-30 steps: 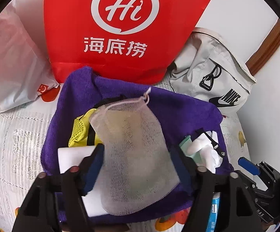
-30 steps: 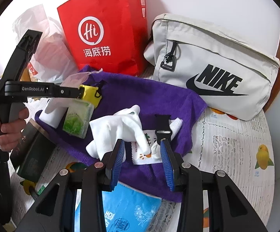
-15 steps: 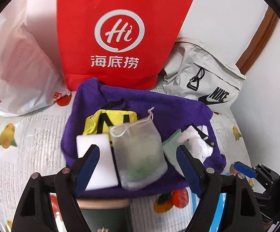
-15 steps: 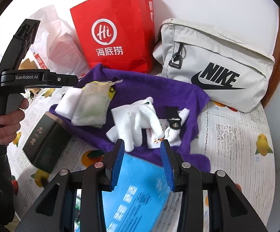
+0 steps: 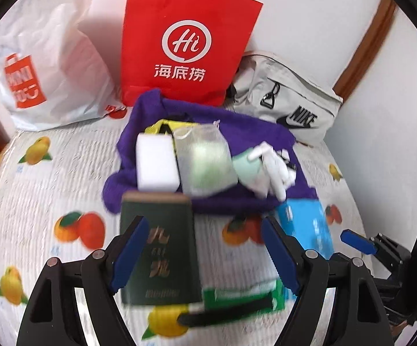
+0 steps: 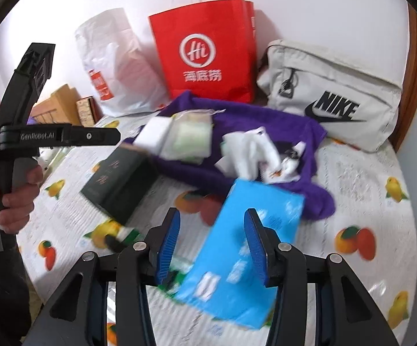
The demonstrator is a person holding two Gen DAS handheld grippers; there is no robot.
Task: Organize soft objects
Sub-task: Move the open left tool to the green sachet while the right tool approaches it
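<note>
A purple towel [image 5: 251, 132] lies spread on the fruit-print cloth. On it rest a white sponge block [image 5: 156, 167], a mesh bag [image 5: 205, 164] with something pale green inside, white gloves [image 5: 272, 167] and a yellow pouch [image 5: 158, 125]. My left gripper [image 5: 204, 225] hovers open and empty, back from the towel and over a dark green box [image 5: 159, 245]. My right gripper [image 6: 212, 216] holds nothing and its jaws are opening above a blue packet [image 6: 237, 245]. The right wrist view shows the towel [image 6: 295, 132], the gloves [image 6: 249, 150] and a hand [image 6: 12, 199] gripping the left tool.
A red paper bag [image 5: 188, 43], a white plastic bag [image 5: 50, 80] and a grey Nike bag [image 6: 332, 98] stand against the wall behind the towel. A green toothbrush pack [image 5: 243, 297] lies near the front. Wooden boxes [image 6: 64, 103] sit at the far left.
The mesh bag left my left jaws and now lies on the towel beside the sponge. Both grippers pulled back and up from the towel. The right jaws have widened.
</note>
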